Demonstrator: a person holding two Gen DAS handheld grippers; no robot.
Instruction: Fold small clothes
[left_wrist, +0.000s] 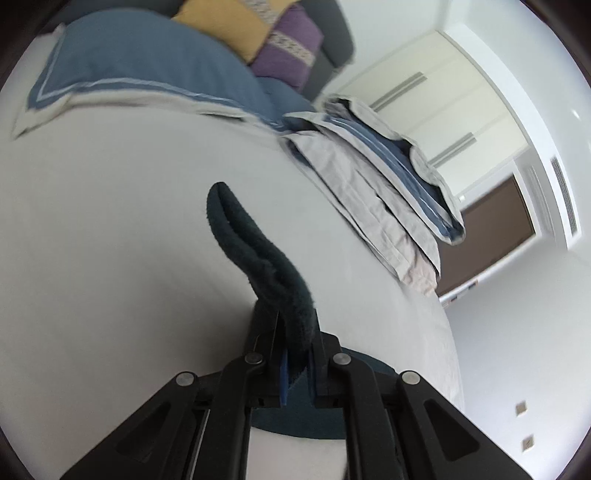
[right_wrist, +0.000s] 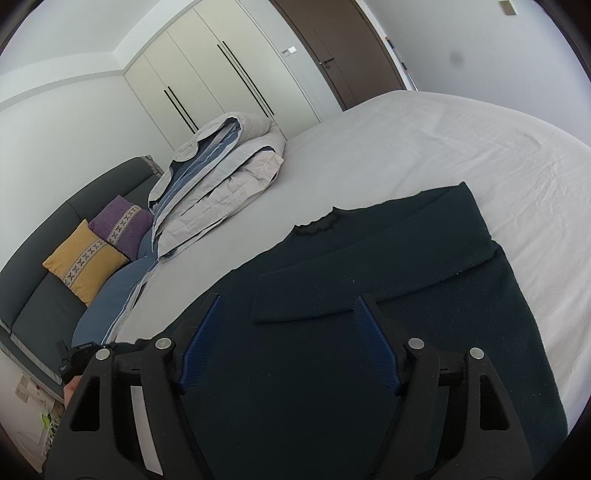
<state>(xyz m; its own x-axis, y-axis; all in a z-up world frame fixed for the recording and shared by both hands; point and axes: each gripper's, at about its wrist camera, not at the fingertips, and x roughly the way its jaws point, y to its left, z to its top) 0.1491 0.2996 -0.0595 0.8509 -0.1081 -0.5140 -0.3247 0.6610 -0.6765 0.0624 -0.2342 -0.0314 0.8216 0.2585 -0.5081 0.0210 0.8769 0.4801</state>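
A dark teal sweater (right_wrist: 369, 314) lies flat on the white bed sheet (right_wrist: 443, 147), neck hole away from me, its right sleeve folded across the chest. My right gripper (right_wrist: 291, 321) is open and empty, held just above the sweater's lower middle. In the left wrist view my left gripper (left_wrist: 295, 332) is shut on a fold of the same dark sweater (left_wrist: 255, 251), which rises from the jaws as a doubled strip above the sheet (left_wrist: 110, 240).
A folded grey and blue duvet (right_wrist: 221, 177) lies at the far side of the bed; it also shows in the left wrist view (left_wrist: 388, 184). Blue pillows (left_wrist: 147, 66) and yellow (right_wrist: 85, 258) and purple cushions (right_wrist: 122, 225) rest against the dark headboard. Wardrobe and brown door stand behind.
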